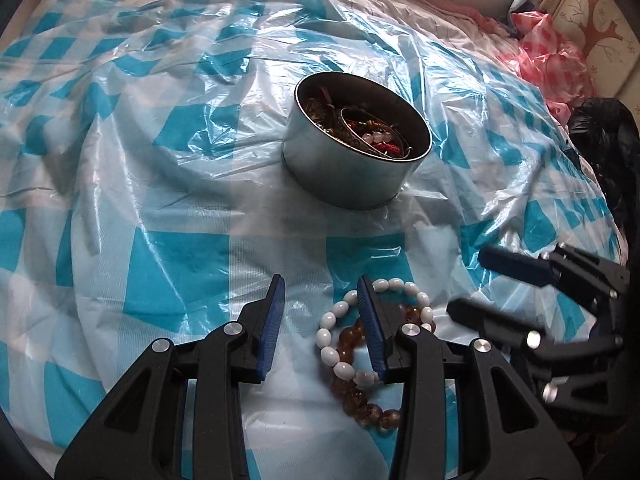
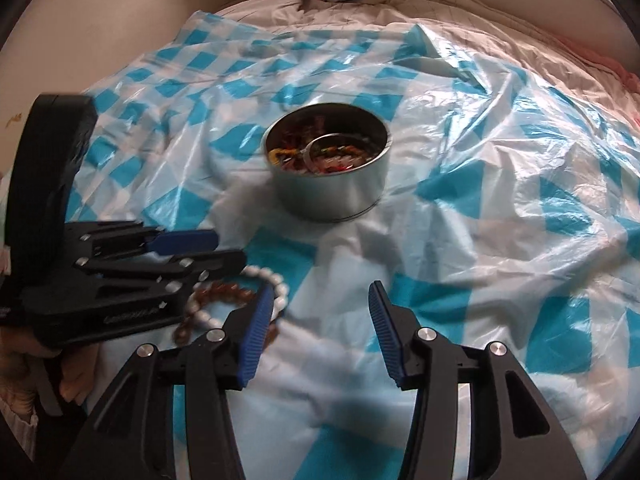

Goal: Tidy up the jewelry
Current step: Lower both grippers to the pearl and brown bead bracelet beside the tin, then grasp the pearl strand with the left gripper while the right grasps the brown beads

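White bead bracelet (image 1: 340, 344) over amber bracelet (image 1: 360, 396) on checked plastic, left tongs (image 1: 322, 316) spread, empty, right tongs (image 2: 320, 320) spread, empty

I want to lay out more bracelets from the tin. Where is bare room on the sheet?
The checked plastic sheet is bare left of the round tin and, in the right wrist view, right of it too. It is crowded in front of the tin: the white bead bracelet and amber bead bracelet overlap there, with both hand-held grippers close by.
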Available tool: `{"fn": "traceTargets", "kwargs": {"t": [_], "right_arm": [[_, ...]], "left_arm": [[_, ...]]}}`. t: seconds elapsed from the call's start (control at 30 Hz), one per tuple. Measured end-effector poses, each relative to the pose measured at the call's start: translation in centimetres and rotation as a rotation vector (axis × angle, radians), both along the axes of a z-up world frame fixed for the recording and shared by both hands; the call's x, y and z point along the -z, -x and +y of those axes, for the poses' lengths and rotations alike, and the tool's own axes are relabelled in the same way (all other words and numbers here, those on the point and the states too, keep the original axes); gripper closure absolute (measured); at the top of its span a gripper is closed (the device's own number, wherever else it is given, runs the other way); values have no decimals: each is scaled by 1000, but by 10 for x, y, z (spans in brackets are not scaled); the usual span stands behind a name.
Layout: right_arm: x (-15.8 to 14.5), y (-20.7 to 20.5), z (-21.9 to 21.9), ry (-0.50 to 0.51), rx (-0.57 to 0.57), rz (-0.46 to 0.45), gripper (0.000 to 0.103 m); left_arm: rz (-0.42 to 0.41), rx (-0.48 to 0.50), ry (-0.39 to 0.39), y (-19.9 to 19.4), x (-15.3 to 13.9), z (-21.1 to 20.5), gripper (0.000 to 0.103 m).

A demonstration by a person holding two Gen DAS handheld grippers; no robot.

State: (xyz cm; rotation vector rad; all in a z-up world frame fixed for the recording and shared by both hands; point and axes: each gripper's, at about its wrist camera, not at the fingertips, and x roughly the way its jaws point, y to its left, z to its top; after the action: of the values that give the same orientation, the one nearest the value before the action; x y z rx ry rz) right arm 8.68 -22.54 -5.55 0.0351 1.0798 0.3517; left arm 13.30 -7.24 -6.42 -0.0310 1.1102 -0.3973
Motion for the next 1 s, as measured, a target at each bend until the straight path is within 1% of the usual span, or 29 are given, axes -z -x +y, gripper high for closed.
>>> {"fn": "traceTargets", "kwargs": {"t": [0.07,0.17,0.23,0.3,0.33,0.37,0.4,0.47,0.5,0.53,0.57,0.63,0.73,0.83,0.87,0.9,0.93,0.97,1.0], "right_arm": [[1,6,5,-2,-22,13,54],[3,12,14,7,-56,33,54],[3,14,19,11,-65,33,54],[7,15,28,21,-103,60,54],[12,16,36,53,-131,70,54],[15,17,40,84,-137,75,54],[16,17,41,109,-136,74,52],[15,17,37,185,-102,54,48],[15,17,33,204,-75,51,48],[14,15,27,202,-49,55,48],[14,15,21,174,-32,62,48],[13,13,17,149,-21,59,48],[14,11,26,125,-45,51,48],[22,6,42,140,-87,54,48],[23,6,45,146,-102,49,54],[24,6,48,145,-113,49,63],[25,7,49,143,-117,51,69],[25,6,46,158,-96,50,84],[26,6,41,162,-75,54,91]], "left_arm": [[-6,7,-2,3,0,-2,68],[-22,24,-38,7,0,-8,68],[-28,30,-47,9,0,-10,67],[-36,28,-62,13,-1,-9,68],[-58,-1,-106,14,-2,-7,74],[-73,-27,-130,15,-3,-4,78],[-80,-56,-134,14,-5,1,78],[-76,-105,-105,13,-8,13,79],[-79,-116,-98,13,-9,16,79],[-85,-120,-93,13,-10,17,79],[-91,-116,-83,14,-12,16,79],[-94,-99,-83,15,-12,12,79],[-82,-55,-120,15,-5,1,79],[-86,-28,-158,15,0,-8,79],[-88,-14,-171,15,0,-11,82],[-88,3,-183,16,0,-14,88],[-87,12,-185,17,0,-16,96],[-90,19,-183,19,-1,-18,96],[-93,19,-178,20,-2,-18,96]]}}
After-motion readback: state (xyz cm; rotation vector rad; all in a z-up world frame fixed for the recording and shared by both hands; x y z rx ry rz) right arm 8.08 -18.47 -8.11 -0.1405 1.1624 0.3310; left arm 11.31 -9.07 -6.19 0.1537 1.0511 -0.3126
